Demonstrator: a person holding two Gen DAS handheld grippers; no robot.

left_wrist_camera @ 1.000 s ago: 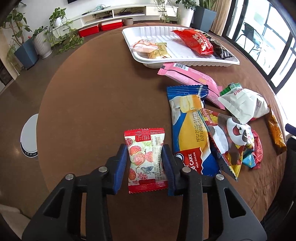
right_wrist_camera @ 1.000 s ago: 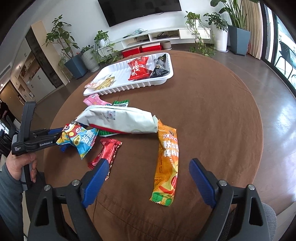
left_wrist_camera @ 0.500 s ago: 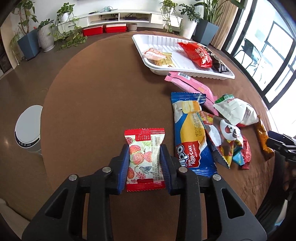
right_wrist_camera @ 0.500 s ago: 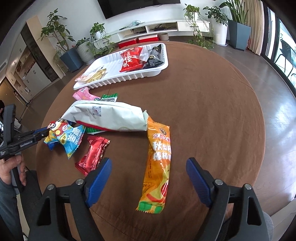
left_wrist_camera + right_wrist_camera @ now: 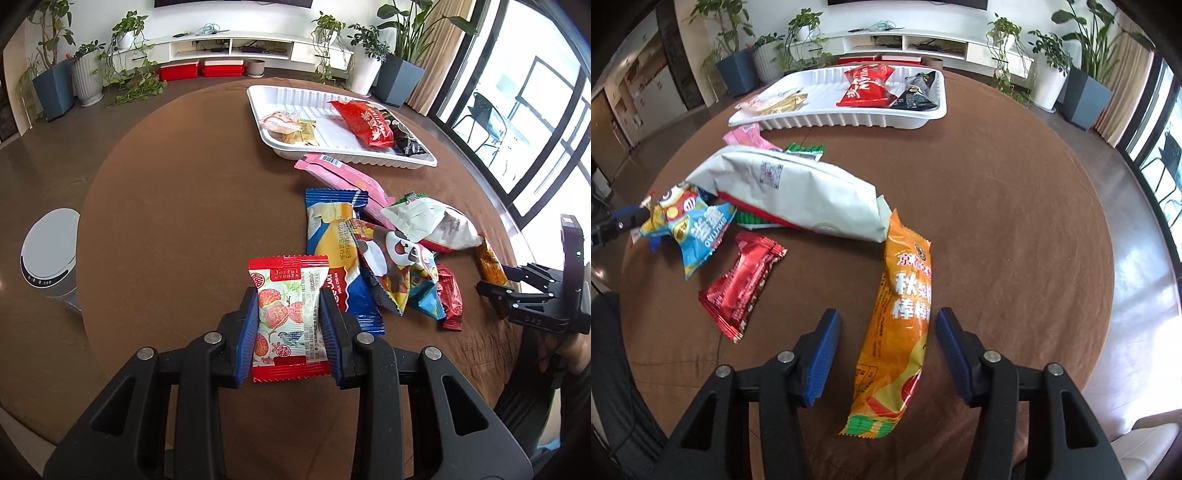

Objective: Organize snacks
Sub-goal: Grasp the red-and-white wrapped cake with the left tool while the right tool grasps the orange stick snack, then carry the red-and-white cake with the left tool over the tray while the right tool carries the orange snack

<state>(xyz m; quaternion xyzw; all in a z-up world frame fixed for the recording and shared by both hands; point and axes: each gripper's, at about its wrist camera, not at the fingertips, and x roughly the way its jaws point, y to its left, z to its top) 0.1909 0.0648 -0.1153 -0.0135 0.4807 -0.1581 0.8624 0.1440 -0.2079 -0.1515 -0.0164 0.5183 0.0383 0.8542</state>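
The left gripper (image 5: 289, 321) pinches the light, crinkly red packet (image 5: 289, 317) by its side edges over the table (image 5: 177, 206), while the right gripper (image 5: 888, 352), spread wide, straddles the limp, slippery orange stick pack (image 5: 901, 325), best squeezed mid-length.

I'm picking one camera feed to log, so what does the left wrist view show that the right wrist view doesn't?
Left wrist only: the left gripper shut on the red-edged fruit candy packet, plus the blue roll cake wrapper.

Right wrist only: the right gripper open astride the orange snack stick packet, its jaws clear of it on both sides.

Both: the white tray and the white chip bag.
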